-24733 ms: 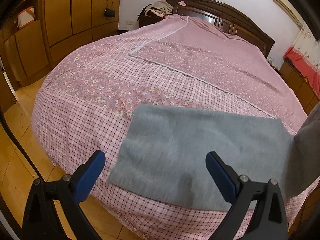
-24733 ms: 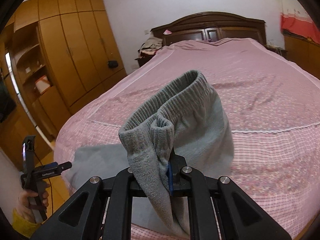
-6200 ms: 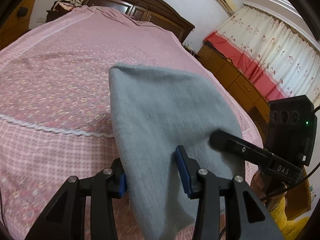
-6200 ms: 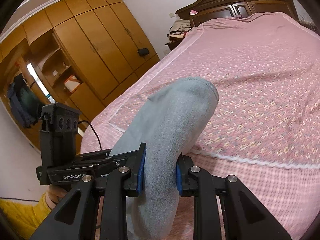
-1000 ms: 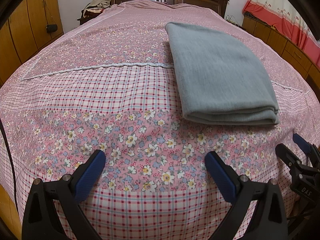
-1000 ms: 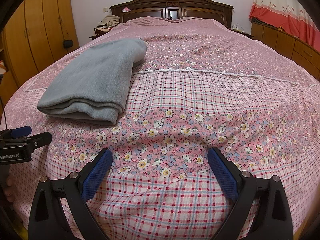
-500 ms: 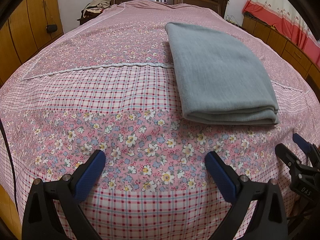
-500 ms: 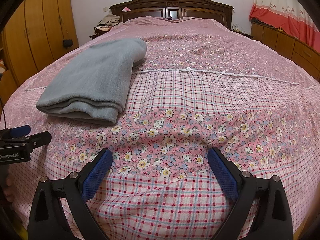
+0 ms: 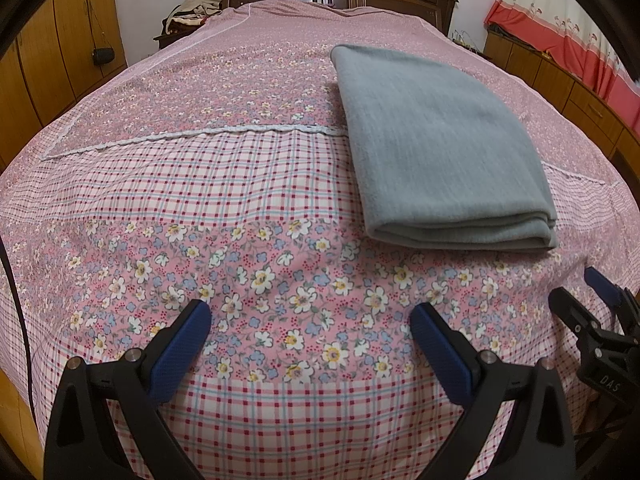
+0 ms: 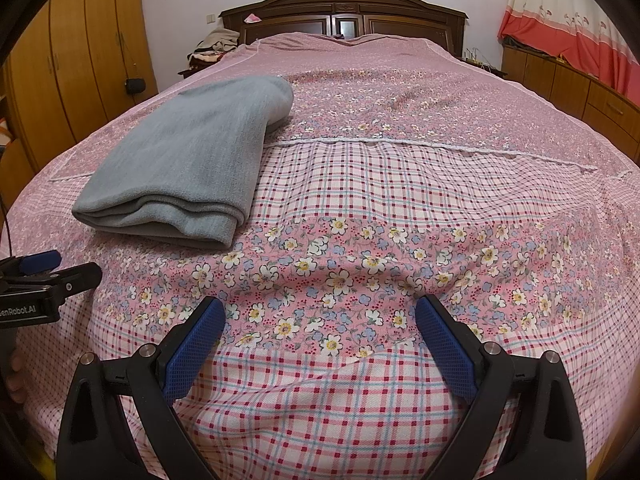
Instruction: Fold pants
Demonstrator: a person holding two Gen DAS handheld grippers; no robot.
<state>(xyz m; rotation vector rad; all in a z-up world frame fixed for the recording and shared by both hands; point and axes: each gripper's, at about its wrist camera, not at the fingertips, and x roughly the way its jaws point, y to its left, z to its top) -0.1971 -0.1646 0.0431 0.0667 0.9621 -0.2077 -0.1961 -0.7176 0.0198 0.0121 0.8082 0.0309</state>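
The grey pants [image 9: 436,144] lie folded into a flat rectangular stack on the pink floral bedspread [image 9: 224,184], layered edges toward me. They also show in the right wrist view [image 10: 188,160] at the left. My left gripper [image 9: 310,324] is open and empty, held above the bed's foot, left of and nearer than the pants. My right gripper [image 10: 320,316] is open and empty, right of and nearer than the pants. Each gripper shows at the edge of the other's view: the right one [image 9: 600,320] and the left one [image 10: 44,276].
A dark wooden headboard [image 10: 344,12] stands at the far end with a heap of clothes [image 10: 216,48] beside it. Wooden wardrobes [image 10: 68,60] line the left wall. Low wooden cabinets [image 10: 580,88] and red-and-cream curtains [image 10: 576,20] run along the right.
Over the last second nothing has visibly moved. Six seconds ago both grippers were shut on the pants; now the pants lie folded on the bed and both grippers are open.
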